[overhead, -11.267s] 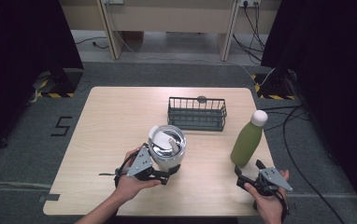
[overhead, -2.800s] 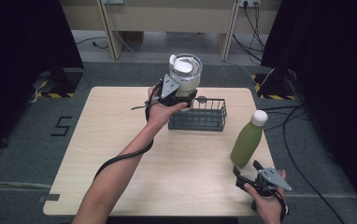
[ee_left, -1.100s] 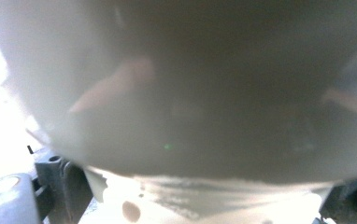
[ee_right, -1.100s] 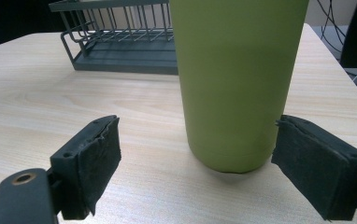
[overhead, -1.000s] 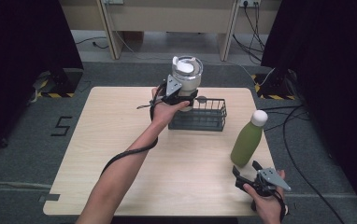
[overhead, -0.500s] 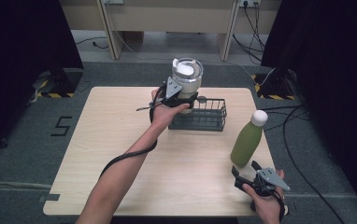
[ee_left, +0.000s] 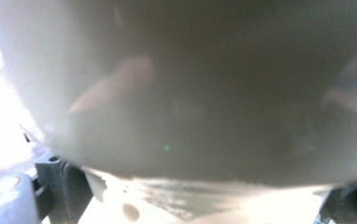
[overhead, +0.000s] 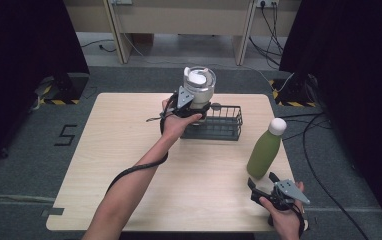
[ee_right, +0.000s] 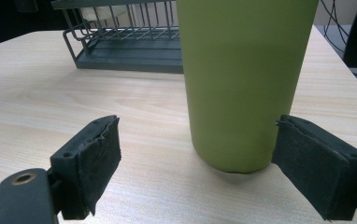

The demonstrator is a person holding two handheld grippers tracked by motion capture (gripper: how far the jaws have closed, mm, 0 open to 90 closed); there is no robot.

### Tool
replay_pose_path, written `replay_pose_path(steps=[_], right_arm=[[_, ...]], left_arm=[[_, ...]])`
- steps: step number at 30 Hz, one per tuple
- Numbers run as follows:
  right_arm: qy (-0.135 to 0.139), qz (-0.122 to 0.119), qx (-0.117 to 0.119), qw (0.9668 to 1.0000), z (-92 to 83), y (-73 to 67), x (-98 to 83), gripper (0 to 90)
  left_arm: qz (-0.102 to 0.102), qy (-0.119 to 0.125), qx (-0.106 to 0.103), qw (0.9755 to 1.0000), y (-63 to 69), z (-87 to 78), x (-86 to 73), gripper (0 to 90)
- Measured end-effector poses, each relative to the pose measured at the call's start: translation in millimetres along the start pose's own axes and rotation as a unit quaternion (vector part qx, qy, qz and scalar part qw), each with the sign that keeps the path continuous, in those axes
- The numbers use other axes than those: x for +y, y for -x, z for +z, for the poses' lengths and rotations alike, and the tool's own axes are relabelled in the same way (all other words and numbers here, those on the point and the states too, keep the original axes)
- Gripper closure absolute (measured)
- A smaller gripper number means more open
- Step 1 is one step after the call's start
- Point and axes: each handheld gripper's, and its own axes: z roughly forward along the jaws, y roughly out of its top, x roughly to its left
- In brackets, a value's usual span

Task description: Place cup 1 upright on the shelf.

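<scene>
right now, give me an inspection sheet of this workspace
surface: pale wood table, bare around the things
job's things: steel cup with white lid, held above the wire basket, not yet inside
clutter: green bottle upright, white cap
grippers: left gripper shut on the cup; right gripper open, bottle just ahead of its pads, untouched
cables: one trails along the left forearm; more on the floor at right
surroundings: grey floor, dark curtains
</scene>
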Motion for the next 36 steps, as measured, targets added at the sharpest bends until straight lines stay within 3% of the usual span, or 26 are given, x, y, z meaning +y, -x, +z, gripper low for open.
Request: replay_pose_path(steps=[23, 36], right_arm=[[0.001, 0.0, 0.0, 1.0, 0.0, 0.3, 0.2, 14.9], [0.001, -0.001, 0.0, 1.0, -0.1, 0.4, 0.3, 14.9]], left_arm=[[-0.011, -0.017, 0.003, 0.9998, 3.9, 8.8, -13.0, 9.9], [-0.022, -0.012, 0.011, 0.9996, 5.8, 9.6, -19.0, 9.8]])
